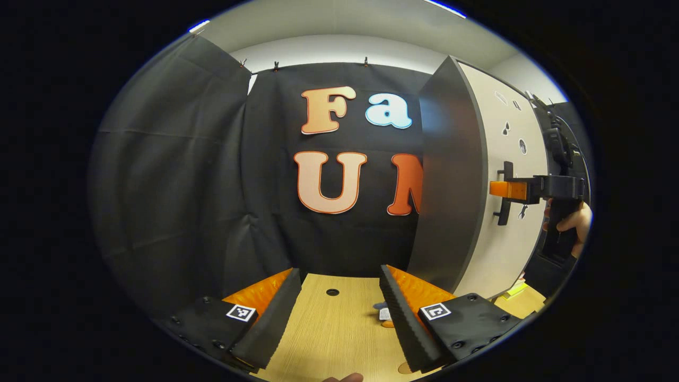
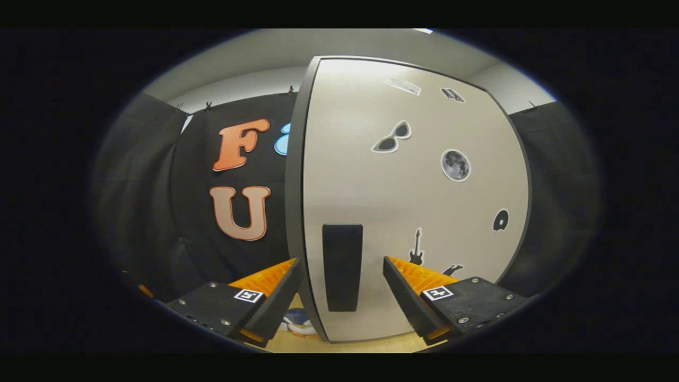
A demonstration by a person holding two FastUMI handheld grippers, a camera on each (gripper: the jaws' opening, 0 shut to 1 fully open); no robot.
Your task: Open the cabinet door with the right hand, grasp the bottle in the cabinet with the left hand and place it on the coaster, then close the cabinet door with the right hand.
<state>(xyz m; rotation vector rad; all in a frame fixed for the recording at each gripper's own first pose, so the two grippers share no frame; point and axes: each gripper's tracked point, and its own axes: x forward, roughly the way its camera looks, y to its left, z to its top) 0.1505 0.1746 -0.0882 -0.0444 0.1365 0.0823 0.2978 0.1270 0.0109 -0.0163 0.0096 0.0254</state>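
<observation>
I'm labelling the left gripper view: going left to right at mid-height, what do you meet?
Black cloth wall → dark edge of the cabinet door → door's pale front → black door handle → right gripper with orange fingers at the handle → hand holding it.

The left gripper view is looking low over the light wooden tabletop (image 1: 339, 329) toward the far black cloth wall, with the grey-edged beige cabinet door (image 1: 504, 175) standing off to its right. The right gripper view is facing that same beige door (image 2: 403, 201) head-on from close by, its black upright handle (image 2: 342, 265) sitting between the fingers.
</observation>
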